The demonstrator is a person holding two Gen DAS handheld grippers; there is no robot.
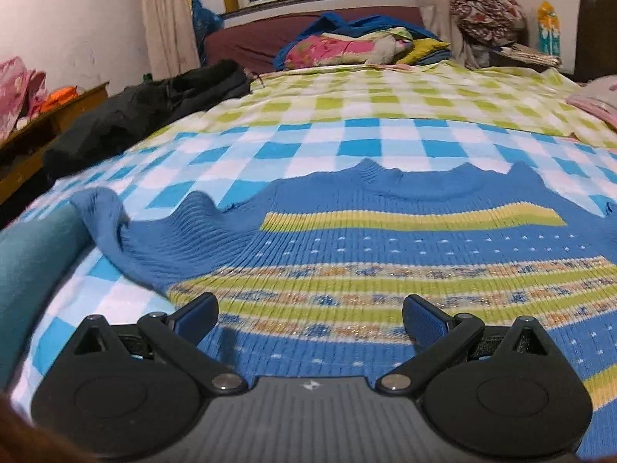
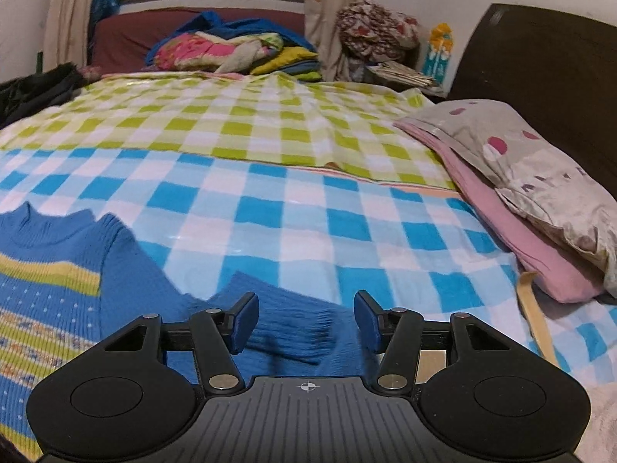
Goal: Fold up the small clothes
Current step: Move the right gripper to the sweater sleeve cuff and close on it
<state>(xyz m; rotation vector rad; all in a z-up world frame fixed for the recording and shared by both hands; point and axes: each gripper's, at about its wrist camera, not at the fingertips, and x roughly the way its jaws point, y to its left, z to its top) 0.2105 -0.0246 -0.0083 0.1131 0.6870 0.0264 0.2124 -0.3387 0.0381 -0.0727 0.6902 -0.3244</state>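
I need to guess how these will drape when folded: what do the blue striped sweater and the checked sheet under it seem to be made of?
The sweater looks like a ribbed knit, probably wool or acrylic: fine vertical ribs run across it, and the patterned bands glint as if threaded with metallic yarn. The checked sheet looks like thin, smooth woven cloth, perhaps cotton or a blend: it lies flat with shallow creases and a slight sheen.

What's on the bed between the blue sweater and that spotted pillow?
Nothing: in the right wrist view only bare blue-checked sheet lies between the sweater and the pillow.

Checked bed (image 2: 308, 200) carries blue sweater (image 1: 385, 239), pillow (image 2: 532, 169), black coat (image 1: 146, 112).
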